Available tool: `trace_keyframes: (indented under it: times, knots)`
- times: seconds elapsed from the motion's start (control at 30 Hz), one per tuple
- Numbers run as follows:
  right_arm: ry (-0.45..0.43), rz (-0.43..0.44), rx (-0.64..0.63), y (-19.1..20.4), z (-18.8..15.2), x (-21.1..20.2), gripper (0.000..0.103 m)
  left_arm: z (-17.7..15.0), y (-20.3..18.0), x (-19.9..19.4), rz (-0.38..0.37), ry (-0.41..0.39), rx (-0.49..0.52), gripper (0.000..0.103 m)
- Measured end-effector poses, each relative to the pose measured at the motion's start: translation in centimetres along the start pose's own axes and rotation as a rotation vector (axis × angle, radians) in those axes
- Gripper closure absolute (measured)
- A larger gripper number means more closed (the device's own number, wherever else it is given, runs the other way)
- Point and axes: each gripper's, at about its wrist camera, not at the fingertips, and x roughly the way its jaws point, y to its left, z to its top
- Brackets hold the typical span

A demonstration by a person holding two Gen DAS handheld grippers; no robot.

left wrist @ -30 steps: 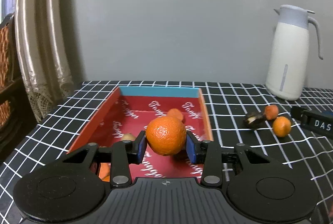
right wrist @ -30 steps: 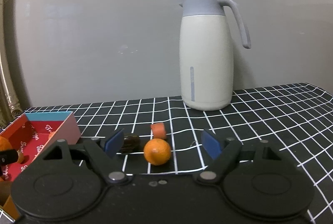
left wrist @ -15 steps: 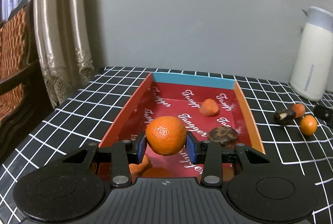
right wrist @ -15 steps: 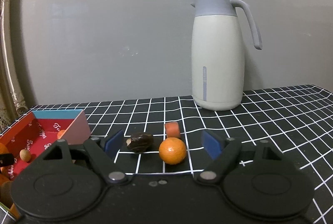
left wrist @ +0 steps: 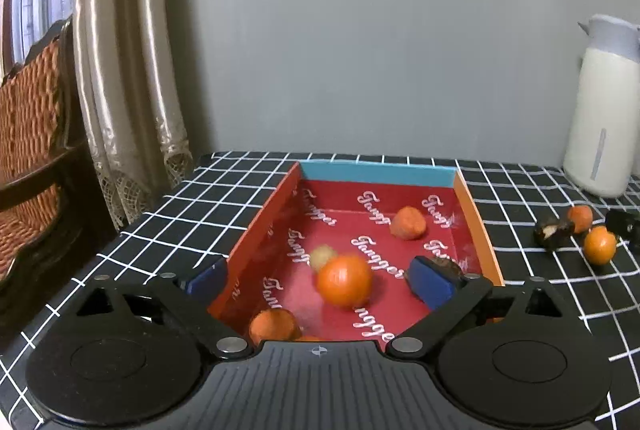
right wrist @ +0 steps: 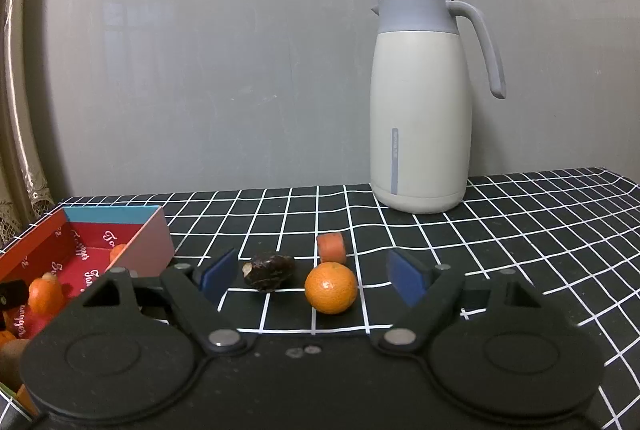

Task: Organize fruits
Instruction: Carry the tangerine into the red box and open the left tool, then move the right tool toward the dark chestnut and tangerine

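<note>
In the left wrist view my left gripper (left wrist: 320,280) is open above the red box (left wrist: 478,226). A blurred orange mandarin (left wrist: 344,280) is between the jaws, free of both pads, over the box floor. The box also holds an orange fruit (left wrist: 408,223), a small yellowish fruit (left wrist: 323,255), a dark date (left wrist: 446,264) and an orange piece (left wrist: 274,324). In the right wrist view my right gripper (right wrist: 316,276) is open and empty. A mandarin (right wrist: 331,288) and a dark date (right wrist: 269,269) lie on the cloth between its fingers, a carrot chunk (right wrist: 331,248) just behind.
A cream thermos jug (right wrist: 420,110) stands at the back on the black grid tablecloth (right wrist: 520,230). The red box (right wrist: 52,246) sits left of the right gripper. A curtain (left wrist: 128,70) and a wicker chair (left wrist: 32,118) are beyond the table's left edge.
My left gripper has opened and let go of the mandarin, which is dropping into the red box. My right gripper has moved slightly left, staying open.
</note>
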Motion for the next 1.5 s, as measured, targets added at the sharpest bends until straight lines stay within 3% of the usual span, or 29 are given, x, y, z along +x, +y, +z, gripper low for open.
trace_keyframes:
  times: [0.33, 0.97, 1.2, 1.5]
  knots:
    - [-0.019, 0.012, -0.049, 0.8, -0.2, -0.3, 0.022, 0.1, 0.0, -0.2, 0.024, -0.025, 0.012, 0.001]
    - [-0.035, 0.026, -0.18, 2.7, -0.6, 0.3, 0.023, 0.1, 1.4, -0.2, 0.037, -0.047, -0.029, 0.001]
    - [-0.012, 0.048, -0.292, 3.9, -0.8, 1.5, 0.024, -0.1, 2.5, 0.1, 0.052, -0.05, -0.051, 0.001]
    - [0.042, 0.078, -0.323, 5.1, -0.6, 4.0, 0.031, -0.5, 4.0, 1.2, 0.079, -0.048, -0.074, 0.0]
